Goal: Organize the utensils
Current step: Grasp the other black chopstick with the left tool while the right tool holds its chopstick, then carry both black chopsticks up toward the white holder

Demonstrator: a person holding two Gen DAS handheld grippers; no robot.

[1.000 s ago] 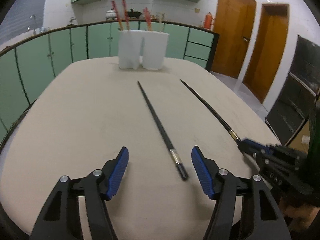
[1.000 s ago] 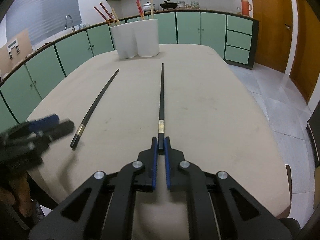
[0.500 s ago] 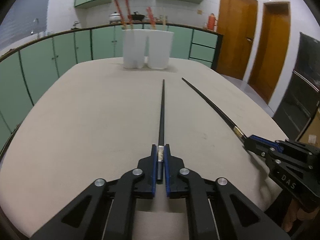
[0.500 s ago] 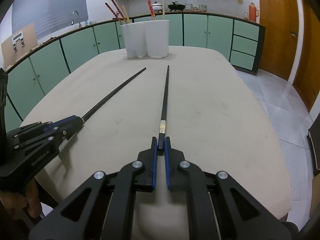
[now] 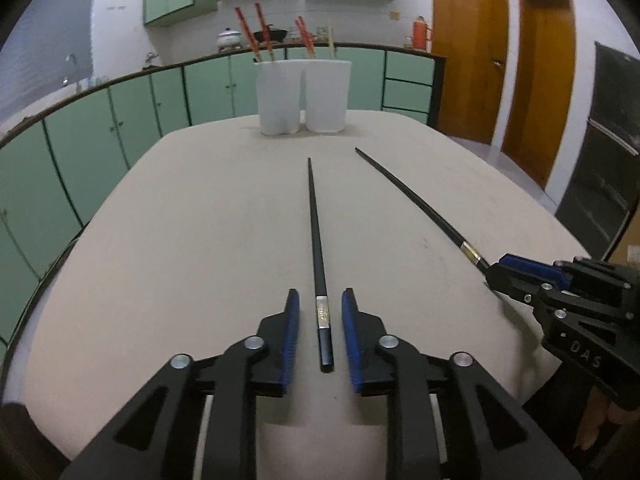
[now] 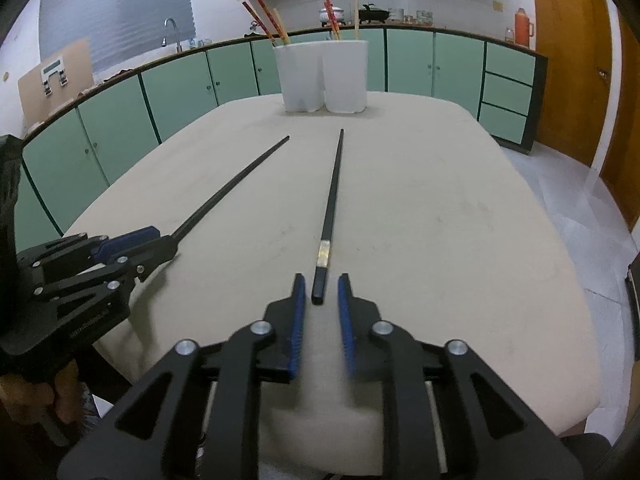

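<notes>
Two long black chopsticks lie on the beige table. In the left wrist view one chopstick (image 5: 318, 248) runs straight ahead, its butt end between the jaws of my left gripper (image 5: 320, 312), which are open a little on either side of it. In the right wrist view the other chopstick (image 6: 330, 208) lies ahead, its butt just in front of my right gripper (image 6: 321, 292), whose jaws are slightly open. A white two-cup utensil holder (image 5: 304, 96) with red chopsticks stands at the table's far end; it also shows in the right wrist view (image 6: 324, 76).
Each gripper shows in the other's view: the right one (image 5: 520, 272) at the end of its chopstick (image 5: 416, 200), the left one (image 6: 132, 244) likewise. Green cabinets (image 5: 120, 120) ring the room. Wooden doors (image 5: 504, 72) stand at right. The table edge (image 6: 560, 360) is close.
Both grippers were shut on their chopsticks half a second ago; both jaws have now opened a little and the chopsticks lie on the table. The right gripper has drawn back slightly.
</notes>
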